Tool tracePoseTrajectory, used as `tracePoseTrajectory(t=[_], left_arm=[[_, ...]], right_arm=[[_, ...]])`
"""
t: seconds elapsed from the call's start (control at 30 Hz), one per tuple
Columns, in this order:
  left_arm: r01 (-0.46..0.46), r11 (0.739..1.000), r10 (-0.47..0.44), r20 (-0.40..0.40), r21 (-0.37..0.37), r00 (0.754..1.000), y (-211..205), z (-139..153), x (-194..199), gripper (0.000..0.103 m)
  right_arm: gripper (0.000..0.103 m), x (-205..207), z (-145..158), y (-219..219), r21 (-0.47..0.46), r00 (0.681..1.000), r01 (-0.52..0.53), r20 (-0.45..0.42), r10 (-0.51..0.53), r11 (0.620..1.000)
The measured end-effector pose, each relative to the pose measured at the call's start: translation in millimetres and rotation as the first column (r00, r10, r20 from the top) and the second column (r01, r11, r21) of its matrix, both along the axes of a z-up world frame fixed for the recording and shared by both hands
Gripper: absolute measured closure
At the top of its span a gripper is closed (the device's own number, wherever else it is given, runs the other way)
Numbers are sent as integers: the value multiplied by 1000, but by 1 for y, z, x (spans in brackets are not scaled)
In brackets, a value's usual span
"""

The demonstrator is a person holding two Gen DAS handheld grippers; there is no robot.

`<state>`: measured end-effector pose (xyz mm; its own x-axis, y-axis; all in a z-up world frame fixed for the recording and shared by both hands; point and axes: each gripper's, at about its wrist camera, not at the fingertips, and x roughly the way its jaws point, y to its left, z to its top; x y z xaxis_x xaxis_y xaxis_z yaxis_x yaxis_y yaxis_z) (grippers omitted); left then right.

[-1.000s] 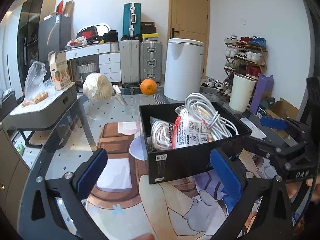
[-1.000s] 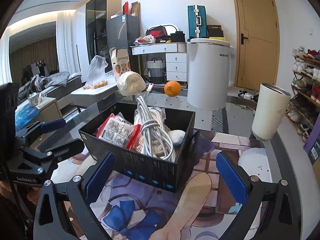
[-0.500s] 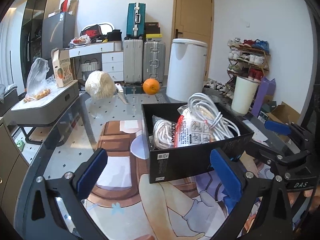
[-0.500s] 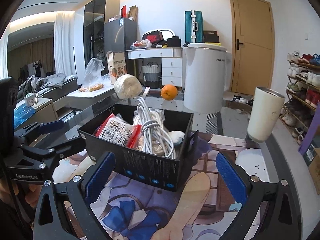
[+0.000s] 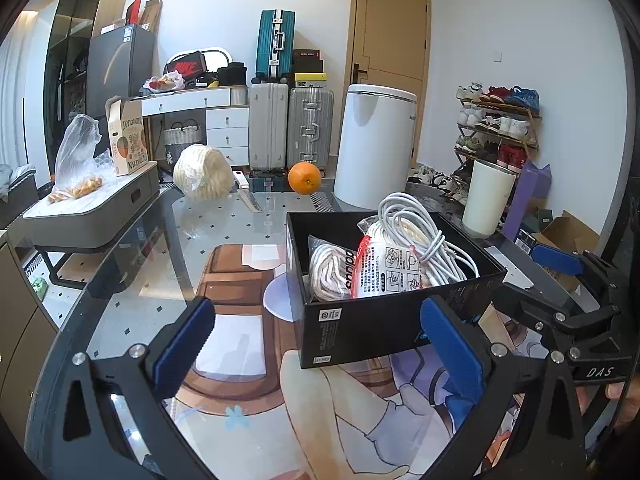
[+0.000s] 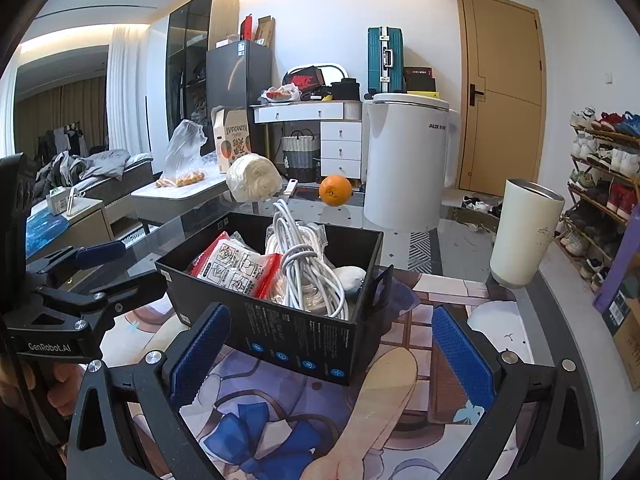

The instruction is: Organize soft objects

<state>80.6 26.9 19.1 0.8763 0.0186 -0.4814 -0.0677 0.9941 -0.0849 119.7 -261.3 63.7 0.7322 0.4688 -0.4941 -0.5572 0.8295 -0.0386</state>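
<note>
The black box (image 5: pixel 384 312) is sitting on the glass table (image 5: pixel 132 264) at the centre of both views, holding a white cable coil (image 5: pixel 420 236), a red-and-white packet (image 6: pixel 236 268) and a bagged rope bundle (image 5: pixel 332 272). The left gripper (image 5: pixel 320 344) is hovering at the bottom of its frame, jaws released and gripping nothing. The right gripper (image 6: pixel 328 352) is likewise spread wide, empty, before the box. An orange (image 6: pixel 335 189) is resting farther back, upper centre.

Both fisheye views are bright and sharp, lit by ceiling cove lighting (image 6: pixel 120 30) along the upper wall. The glass table (image 5: pixel 132 264) carries soft reflections. Straight lines bow outward, and black vignetting rings each frame's edges.
</note>
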Motion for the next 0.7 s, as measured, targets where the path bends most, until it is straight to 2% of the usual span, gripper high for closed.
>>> tracePoseTrajectory(t=[0.7], left_arm=[[0,1000,0,4,3,1000,0,0,-1,0]], right_arm=[[1,1,0,-2,9,1000,-1,1,1,1000]])
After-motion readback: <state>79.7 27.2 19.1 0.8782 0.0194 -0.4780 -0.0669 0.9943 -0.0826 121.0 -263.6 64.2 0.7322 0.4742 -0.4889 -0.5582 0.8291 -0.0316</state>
